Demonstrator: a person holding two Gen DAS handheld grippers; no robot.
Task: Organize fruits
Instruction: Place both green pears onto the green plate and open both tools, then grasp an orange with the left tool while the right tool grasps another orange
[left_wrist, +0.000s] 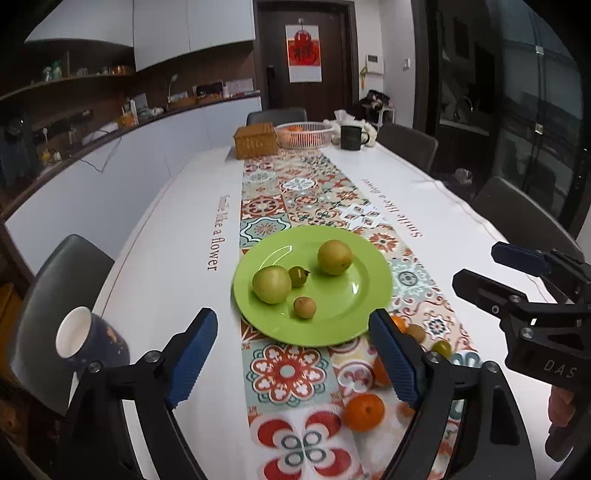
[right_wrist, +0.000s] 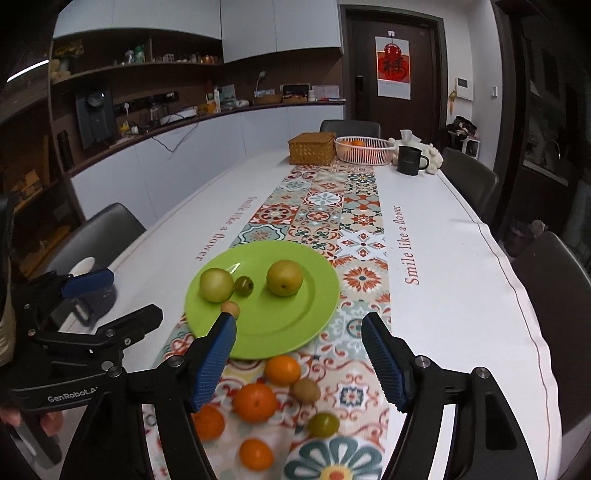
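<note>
A green plate (left_wrist: 343, 321) (right_wrist: 291, 332) lies on the patterned runner. On it are two pale green pears (left_wrist: 272, 285) (left_wrist: 334, 257), a small green fruit (left_wrist: 298, 276) and a small brownish fruit (left_wrist: 304, 307). Loose on the runner in front of the plate lie several oranges (right_wrist: 255, 401) (right_wrist: 283, 370), a kiwi (right_wrist: 306, 390) and a small green fruit (right_wrist: 323, 424). My left gripper (left_wrist: 291, 354) is open and empty, just short of the plate. My right gripper (right_wrist: 299, 362) is open and empty, above the loose oranges.
A dark mug (left_wrist: 92, 343) stands at the left table edge. At the far end stand a wicker box (right_wrist: 312, 148), a white basket with oranges (right_wrist: 364, 149) and a black mug (right_wrist: 410, 159). Chairs surround the table.
</note>
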